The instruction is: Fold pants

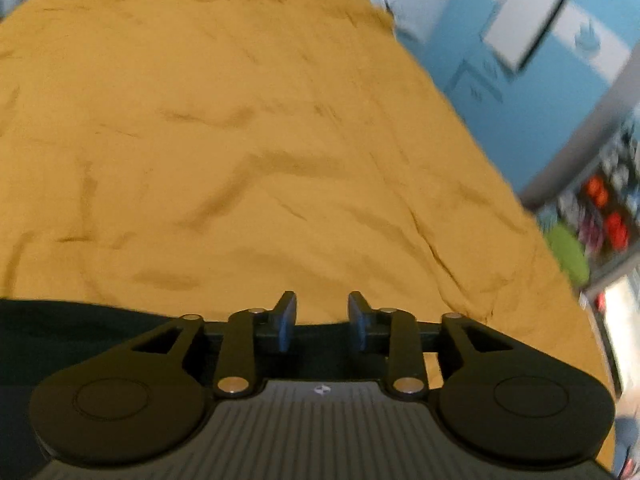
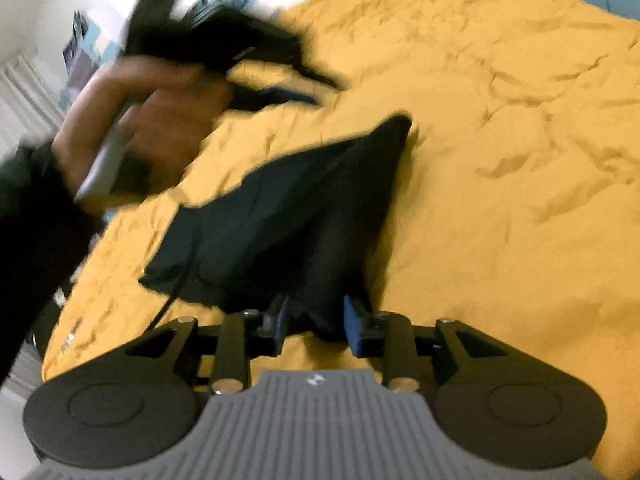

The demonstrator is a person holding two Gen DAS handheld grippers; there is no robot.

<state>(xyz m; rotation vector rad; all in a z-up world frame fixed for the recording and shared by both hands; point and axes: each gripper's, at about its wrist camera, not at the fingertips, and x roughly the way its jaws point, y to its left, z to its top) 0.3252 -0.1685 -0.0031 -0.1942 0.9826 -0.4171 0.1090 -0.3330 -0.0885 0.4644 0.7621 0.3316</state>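
Mustard-yellow bedspread (image 2: pixel 500 160) fills most of both my views, rumpled into shallow creases across the bed. The black pants (image 2: pixel 288 216) lie on it in my right wrist view, spreading from my fingertips up toward twelve o'clock into a pointed corner, with a wider edge running off toward nine o'clock. My right gripper (image 2: pixel 315 320) has a bunched end of the pants lying between its blue-padded jaws; the jaws stand apart with a gap beside the cloth, so I cannot tell whether they are pinching it. At ten o'clock in that view my left hand (image 2: pixel 160 128) carries the other tool, badly blurred, above the bedspread and clear of the pants. In my left wrist view, my left gripper (image 1: pixel 322 314) has its jaws parted with nothing between them, only bedspread ahead. A dark band of fabric (image 1: pixel 80 320) sits at eight o'clock; blur hides what it is.
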